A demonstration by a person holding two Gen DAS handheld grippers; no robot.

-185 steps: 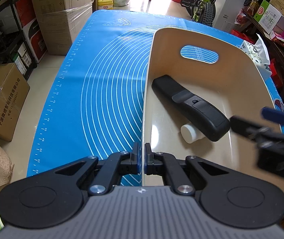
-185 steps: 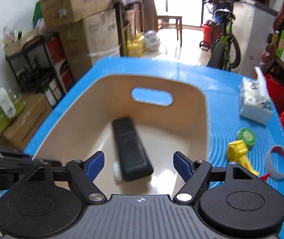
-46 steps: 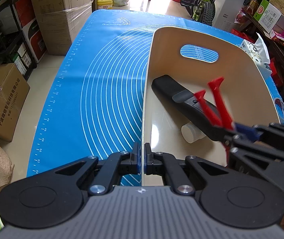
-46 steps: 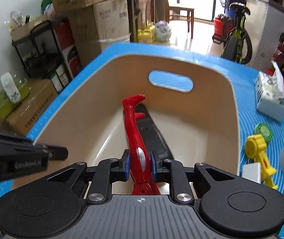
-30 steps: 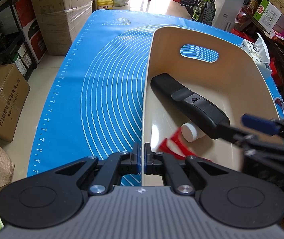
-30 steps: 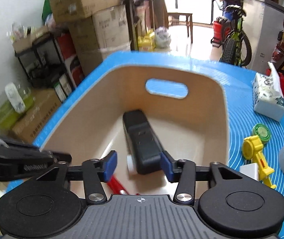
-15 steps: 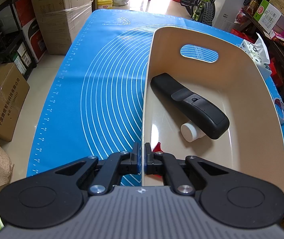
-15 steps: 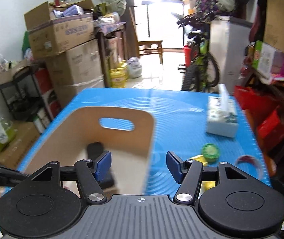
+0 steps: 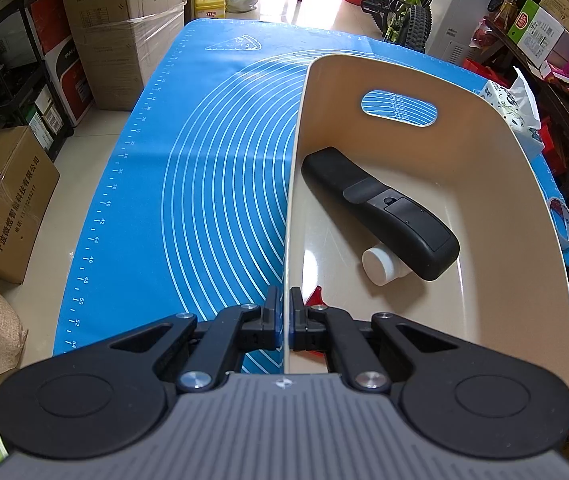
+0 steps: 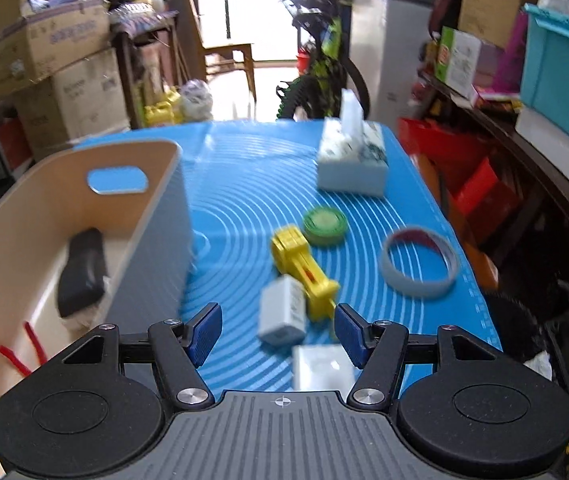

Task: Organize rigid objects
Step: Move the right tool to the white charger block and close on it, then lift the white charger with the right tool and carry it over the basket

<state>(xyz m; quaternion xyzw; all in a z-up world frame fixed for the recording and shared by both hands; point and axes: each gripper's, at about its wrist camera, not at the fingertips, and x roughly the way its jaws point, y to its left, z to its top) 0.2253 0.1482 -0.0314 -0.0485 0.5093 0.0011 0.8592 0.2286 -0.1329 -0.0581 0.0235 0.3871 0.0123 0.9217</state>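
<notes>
My left gripper (image 9: 284, 322) is shut on the near rim of the beige bin (image 9: 524, 208). In the bin lie a black remote (image 9: 380, 212), a white bottle (image 9: 380, 266) under it, and red pliers (image 9: 316, 295), mostly hidden by my fingers. My right gripper (image 10: 278, 334) is open and empty, above the blue mat (image 10: 252, 184) right of the bin (image 10: 152, 216). Between and ahead of its fingers lie a white adapter (image 10: 284, 314), a yellow tool (image 10: 304, 270) and a white block (image 10: 322, 368). The red pliers (image 10: 24, 346) show in the bin.
A green round lid (image 10: 324, 224), a grey tape ring (image 10: 420, 268) and a tissue box (image 10: 352, 160) lie further out on the mat. Cardboard boxes (image 9: 128, 20) and shelves stand left of the table, a bicycle (image 10: 324, 76) behind it.
My right gripper let the red pliers go into the bin, opened, and swung right over the loose items on the mat. My left gripper has kept its hold on the bin rim.
</notes>
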